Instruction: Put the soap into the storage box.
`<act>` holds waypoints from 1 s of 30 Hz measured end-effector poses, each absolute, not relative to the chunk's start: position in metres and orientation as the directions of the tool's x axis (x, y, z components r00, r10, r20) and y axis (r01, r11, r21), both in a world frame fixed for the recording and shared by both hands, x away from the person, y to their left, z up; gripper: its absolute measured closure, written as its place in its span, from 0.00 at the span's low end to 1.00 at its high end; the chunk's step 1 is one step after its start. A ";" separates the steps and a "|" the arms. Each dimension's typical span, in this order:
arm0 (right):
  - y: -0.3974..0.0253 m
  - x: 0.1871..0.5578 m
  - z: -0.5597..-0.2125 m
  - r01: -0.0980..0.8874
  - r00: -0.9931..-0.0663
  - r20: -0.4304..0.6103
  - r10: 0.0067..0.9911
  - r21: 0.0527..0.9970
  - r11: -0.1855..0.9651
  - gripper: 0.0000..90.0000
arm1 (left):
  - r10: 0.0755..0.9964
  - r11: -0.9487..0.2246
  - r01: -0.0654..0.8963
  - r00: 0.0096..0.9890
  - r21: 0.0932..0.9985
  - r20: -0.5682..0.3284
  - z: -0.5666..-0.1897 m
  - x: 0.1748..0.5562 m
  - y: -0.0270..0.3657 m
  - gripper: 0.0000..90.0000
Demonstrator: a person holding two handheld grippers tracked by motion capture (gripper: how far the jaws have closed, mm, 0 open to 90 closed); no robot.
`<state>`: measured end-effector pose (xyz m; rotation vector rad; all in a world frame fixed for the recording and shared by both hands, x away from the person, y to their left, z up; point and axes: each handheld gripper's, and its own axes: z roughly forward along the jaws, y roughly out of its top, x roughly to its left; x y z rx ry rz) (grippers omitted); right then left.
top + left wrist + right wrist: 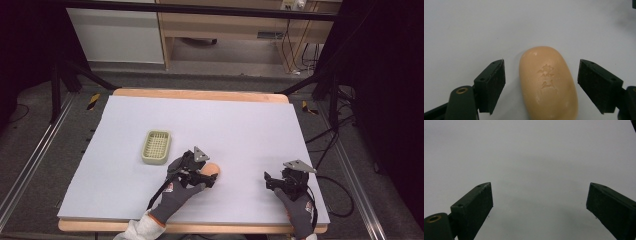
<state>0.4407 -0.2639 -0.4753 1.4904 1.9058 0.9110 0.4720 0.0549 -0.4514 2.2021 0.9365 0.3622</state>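
An orange oval bar of soap (548,83) with an embossed mark lies flat on the white table sheet (225,125). My left gripper (541,77) is open, one jaw on each side of the soap with a gap on both sides. In the high view the soap (212,170) peeks out beside the left gripper (197,172) near the table's middle front. A pale green perforated soap dish (156,147) sits just left of and beyond it. My right gripper (272,181) stands open at the front right with bare sheet between its jaws (539,195).
The wooden table edge (200,93) frames the sheet. Black frame legs, cables (345,200) and floor rails surround the table. A wooden cabinet (240,30) stands far behind.
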 end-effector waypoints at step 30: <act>-0.262 0.442 -0.477 0.609 -0.233 -0.011 0.972 0.778 0.155 0.08 | 0.714 -0.528 0.554 0.700 0.644 -0.017 -0.474 0.478 0.041 0.25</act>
